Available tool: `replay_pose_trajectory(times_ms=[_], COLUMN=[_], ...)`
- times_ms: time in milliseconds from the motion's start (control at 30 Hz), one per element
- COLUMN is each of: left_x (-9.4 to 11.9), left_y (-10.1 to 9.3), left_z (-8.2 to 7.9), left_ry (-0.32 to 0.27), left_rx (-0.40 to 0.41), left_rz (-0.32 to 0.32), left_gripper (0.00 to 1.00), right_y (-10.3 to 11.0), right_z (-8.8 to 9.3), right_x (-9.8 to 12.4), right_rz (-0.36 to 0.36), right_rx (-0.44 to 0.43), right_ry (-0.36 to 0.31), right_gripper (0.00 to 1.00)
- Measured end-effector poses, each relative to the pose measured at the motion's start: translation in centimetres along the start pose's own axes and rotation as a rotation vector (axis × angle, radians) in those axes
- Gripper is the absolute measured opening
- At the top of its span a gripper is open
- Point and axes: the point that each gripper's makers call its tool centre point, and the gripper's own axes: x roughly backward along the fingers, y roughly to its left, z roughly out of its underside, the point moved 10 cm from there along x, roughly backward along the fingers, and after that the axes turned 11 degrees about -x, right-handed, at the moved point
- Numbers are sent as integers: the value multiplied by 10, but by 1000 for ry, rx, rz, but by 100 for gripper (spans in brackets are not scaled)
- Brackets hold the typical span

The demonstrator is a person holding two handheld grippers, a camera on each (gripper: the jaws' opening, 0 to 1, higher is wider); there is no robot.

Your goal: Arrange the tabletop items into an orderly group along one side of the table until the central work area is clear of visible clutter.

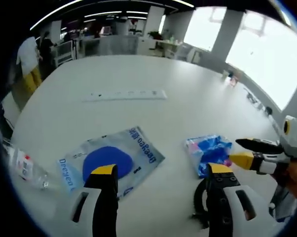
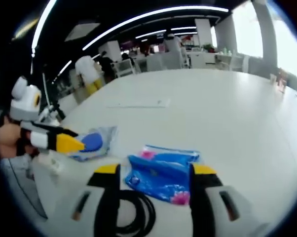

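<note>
On the white table (image 1: pixel 153 74) lies a clear bag with a blue disc (image 1: pixel 111 160), just beyond my left gripper (image 1: pixel 162 170), which is open and holds nothing. A blue and pink packet (image 1: pixel 210 153) lies to its right. My right gripper (image 1: pixel 249 153) comes in from the right, its tips at that packet's edge. In the right gripper view the blue and pink packet (image 2: pixel 161 175) shows between the wide-apart jaws of my right gripper (image 2: pixel 155 170), not clamped. The left gripper (image 2: pixel 59 140) hovers by the clear bag (image 2: pixel 92 142).
A black cable coil (image 1: pixel 200 202) (image 2: pixel 133 212) lies near the table's front edge. A white power strip (image 1: pixel 126 95) (image 2: pixel 138 102) sits mid-table. A small clear packet (image 1: pixel 25 165) lies at the left edge. People (image 1: pixel 27 59) stand beyond the table.
</note>
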Motion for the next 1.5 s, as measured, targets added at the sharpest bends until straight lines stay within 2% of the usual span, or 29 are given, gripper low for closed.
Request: replay_pose_trajectory(times_ms=[233, 467, 667, 933, 1167, 1500], left_x=[17, 41, 64, 89, 101, 101], left_y=[13, 31, 45, 58, 69, 72], left_z=[6, 19, 28, 42, 54, 57], left_ry=[-16, -15, -31, -47, -42, -39], left_rx=[21, 20, 34, 28, 48, 70], left_rz=[-28, -54, -69, -70, -84, -85], left_gripper=[69, 70, 70, 71, 71, 70], right_y=[15, 30, 43, 46, 41, 46], right_z=[-2, -2, 2, 11, 16, 17], right_x=[-1, -1, 7, 25, 33, 33], right_rz=[-24, -47, -65, -65, -58, -57], right_rx=[30, 60, 84, 81, 67, 70], right_ry=[5, 14, 25, 27, 33, 45], right_gripper=[55, 54, 55, 55, 55, 54])
